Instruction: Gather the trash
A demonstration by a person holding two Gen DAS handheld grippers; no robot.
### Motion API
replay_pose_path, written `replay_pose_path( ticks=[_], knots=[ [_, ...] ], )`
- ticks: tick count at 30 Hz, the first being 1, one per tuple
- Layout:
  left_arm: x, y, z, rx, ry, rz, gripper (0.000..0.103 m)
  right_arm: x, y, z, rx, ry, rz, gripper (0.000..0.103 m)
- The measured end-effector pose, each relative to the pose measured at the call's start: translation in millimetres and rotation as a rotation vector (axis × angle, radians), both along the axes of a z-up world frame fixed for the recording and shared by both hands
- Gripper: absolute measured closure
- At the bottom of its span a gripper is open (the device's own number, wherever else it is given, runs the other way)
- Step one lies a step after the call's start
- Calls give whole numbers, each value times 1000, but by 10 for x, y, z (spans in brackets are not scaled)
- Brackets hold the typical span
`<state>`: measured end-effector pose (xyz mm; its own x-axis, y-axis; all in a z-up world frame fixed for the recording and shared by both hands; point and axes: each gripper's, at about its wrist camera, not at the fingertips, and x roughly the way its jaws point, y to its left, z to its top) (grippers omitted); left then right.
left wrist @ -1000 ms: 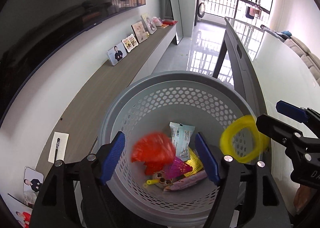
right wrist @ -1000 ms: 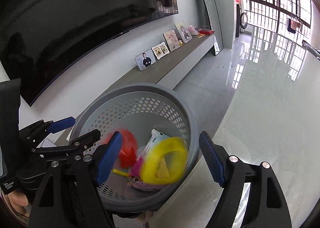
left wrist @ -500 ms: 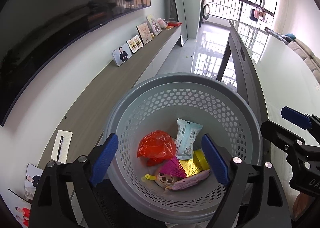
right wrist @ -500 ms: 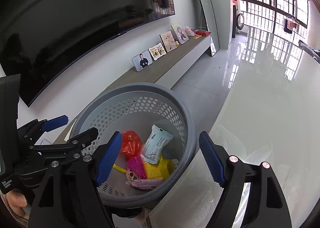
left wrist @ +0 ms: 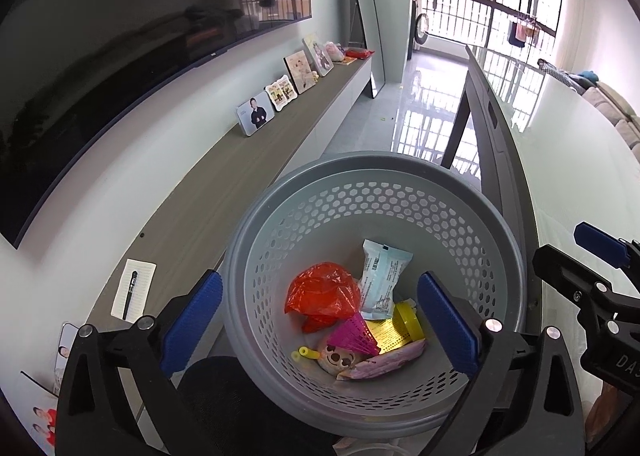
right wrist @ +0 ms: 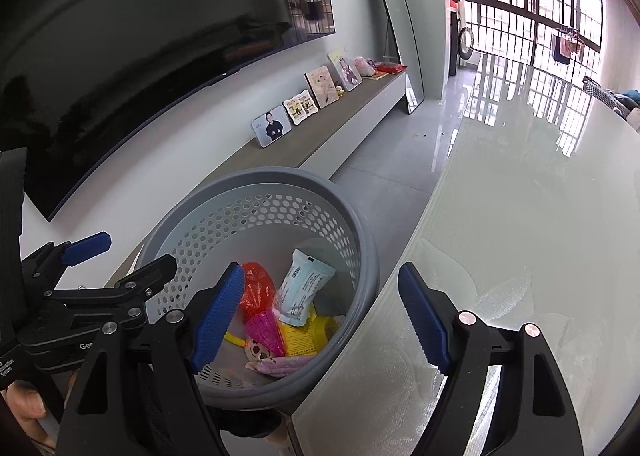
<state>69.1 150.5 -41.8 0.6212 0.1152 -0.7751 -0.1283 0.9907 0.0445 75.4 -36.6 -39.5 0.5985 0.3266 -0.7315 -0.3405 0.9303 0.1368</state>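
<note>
Now the red bag (left wrist: 322, 292) and yellow ring (left wrist: 408, 322), airborne a second earlier, lie in the grey basket (left wrist: 360, 168) beside the table (right wrist: 520, 216), left hand-held gripper (left wrist: 320, 326) still opening, empty, right hand-held gripper (right wrist: 320, 316) released.

- Left gripper (left wrist: 320, 322): jaws opening, nothing between the blue pads; positioned above the near rim of the grey perforated basket (left wrist: 400, 176).
- Basket contents: red plastic bag (left wrist: 322, 294), white-blue sachet (left wrist: 382, 280), yellow lid (left wrist: 410, 322), pink shuttlecock (left wrist: 356, 336), pink wrapper (left wrist: 384, 362).
- Right gripper (left wrist: 592, 268): visible at the right edge; jaw state cannot be told.
- Wooden shelf (left wrist: 224, 184), left: photo frames (left wrist: 256, 118) far, notepad with pen (left wrist: 133, 289) near.
- Glossy table (left wrist: 580, 160), right.
</note>
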Motion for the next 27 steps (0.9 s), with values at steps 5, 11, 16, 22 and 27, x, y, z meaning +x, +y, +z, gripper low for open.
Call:
replay_pose_path(
  ticks=[5, 11, 16, 22, 27],
  knots=[
    [-6, 22, -15, 8, 6, 8, 6, -19, 0, 9, -18, -7, -11, 27],
    [-18, 16, -3, 12, 3, 15, 6, -37, 8, 18, -19, -6, -10, 27],
    [-30, 12, 11, 15, 0, 19, 6, -45, 10, 13, -24, -6, -15, 27],
    [-33, 11, 12, 14, 0, 18, 6, -49, 0, 10, -31, -6, -24, 27],
    [-41, 9, 14, 9, 7, 21, 6, -57, 2, 7, -36, -6, -27, 27]
  ],
)
